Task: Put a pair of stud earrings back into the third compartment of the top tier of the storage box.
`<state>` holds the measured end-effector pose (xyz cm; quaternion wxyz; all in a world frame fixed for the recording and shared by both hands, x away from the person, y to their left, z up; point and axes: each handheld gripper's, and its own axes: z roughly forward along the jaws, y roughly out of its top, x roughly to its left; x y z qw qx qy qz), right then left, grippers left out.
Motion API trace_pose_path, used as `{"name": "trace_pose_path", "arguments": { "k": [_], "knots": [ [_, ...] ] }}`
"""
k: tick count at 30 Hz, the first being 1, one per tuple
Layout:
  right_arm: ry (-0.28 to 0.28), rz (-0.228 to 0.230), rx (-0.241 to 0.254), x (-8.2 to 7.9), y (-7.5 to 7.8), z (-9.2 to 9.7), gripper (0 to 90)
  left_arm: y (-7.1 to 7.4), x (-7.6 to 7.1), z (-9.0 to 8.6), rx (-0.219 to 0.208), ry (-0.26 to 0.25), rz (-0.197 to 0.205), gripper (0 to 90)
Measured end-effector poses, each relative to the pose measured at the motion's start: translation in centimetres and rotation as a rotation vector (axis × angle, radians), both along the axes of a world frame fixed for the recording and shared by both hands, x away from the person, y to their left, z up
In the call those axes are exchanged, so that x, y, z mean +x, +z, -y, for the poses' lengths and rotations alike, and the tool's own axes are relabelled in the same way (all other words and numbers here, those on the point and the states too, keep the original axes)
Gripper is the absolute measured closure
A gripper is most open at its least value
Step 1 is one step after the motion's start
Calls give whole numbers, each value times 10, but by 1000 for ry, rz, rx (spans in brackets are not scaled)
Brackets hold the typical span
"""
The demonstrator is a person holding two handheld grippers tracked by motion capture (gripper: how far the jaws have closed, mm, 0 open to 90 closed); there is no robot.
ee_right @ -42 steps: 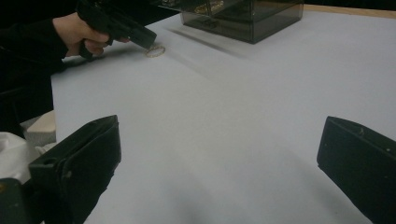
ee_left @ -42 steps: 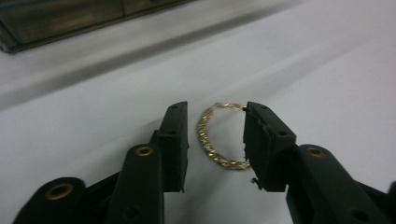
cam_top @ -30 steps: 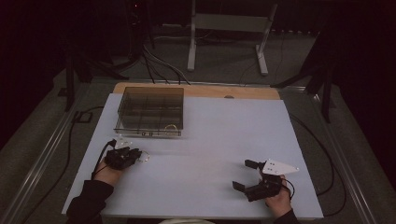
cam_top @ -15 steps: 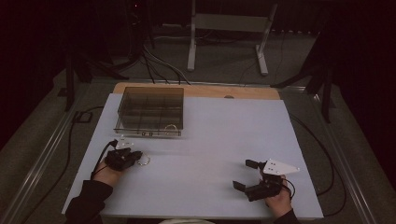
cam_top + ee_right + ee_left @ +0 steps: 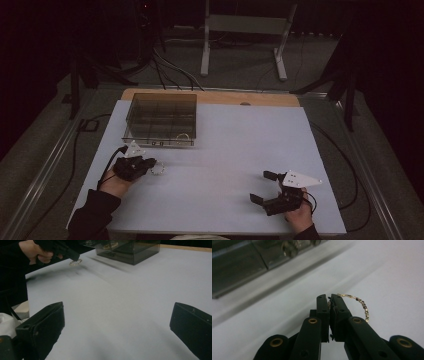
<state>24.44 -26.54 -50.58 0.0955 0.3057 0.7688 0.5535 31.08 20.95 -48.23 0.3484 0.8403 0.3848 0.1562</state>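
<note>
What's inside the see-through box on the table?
The clear box is split into compartments. One front compartment holds a gold ring-shaped piece. The other compartments look dark through the tinted walls, so I cannot tell what else is in them.

A dim room surrounds the white counter. Grey floor carries black cables beyond the far edge, where a pale metal stand sits before darkness.

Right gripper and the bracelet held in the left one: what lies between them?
Bare white table; the high view shows nothing between the right gripper and the bracelet.
</note>
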Motion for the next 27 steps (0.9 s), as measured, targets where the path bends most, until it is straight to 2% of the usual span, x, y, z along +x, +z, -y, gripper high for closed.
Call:
{"name": "trace_pose_path", "arguments": {
  "k": [12,22,27],
  "knots": [
    [0,-3,-1,0,0,0,0,29,5,10,-18,-31,60,877],
    [1,-4,0,0,-1,0,0,47,13,20,-44,-57,89,877],
    [2,-5,1,1,-1,-1,0,57,19,28,-43,-75,104,876]
  ]
}}
